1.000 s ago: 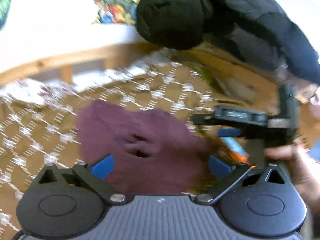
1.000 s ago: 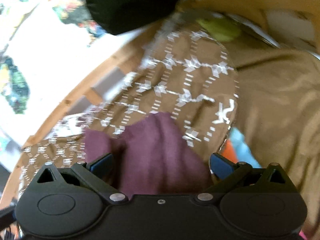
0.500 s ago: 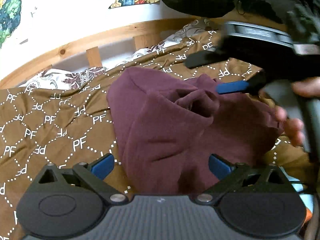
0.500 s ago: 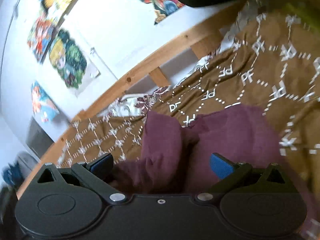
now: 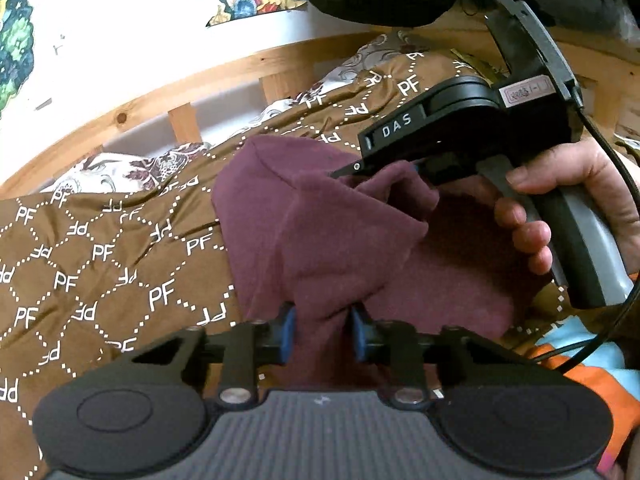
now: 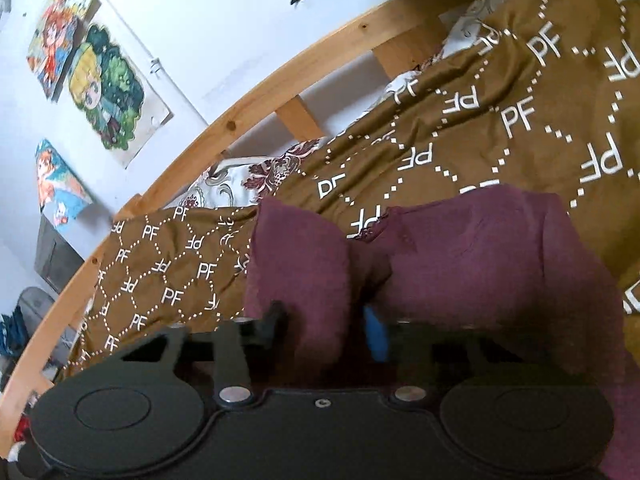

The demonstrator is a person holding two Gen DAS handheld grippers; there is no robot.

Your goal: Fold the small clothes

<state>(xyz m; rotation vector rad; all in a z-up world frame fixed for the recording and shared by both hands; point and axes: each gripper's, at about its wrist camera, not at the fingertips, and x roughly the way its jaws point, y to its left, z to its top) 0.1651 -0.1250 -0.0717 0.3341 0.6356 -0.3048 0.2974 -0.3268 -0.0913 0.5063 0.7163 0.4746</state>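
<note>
On left view only: right gripper (image 5: pixel 352 168) pinching maroon garment (image 5: pixel 340 240).

White wall (image 6: pixel 224 32) with cartoon posters (image 6: pixel 106 88) above a wooden bed rail (image 6: pixel 256 108), brown monogram bedspread (image 6: pixel 500 120) below the rail, daylight on the wall
</note>
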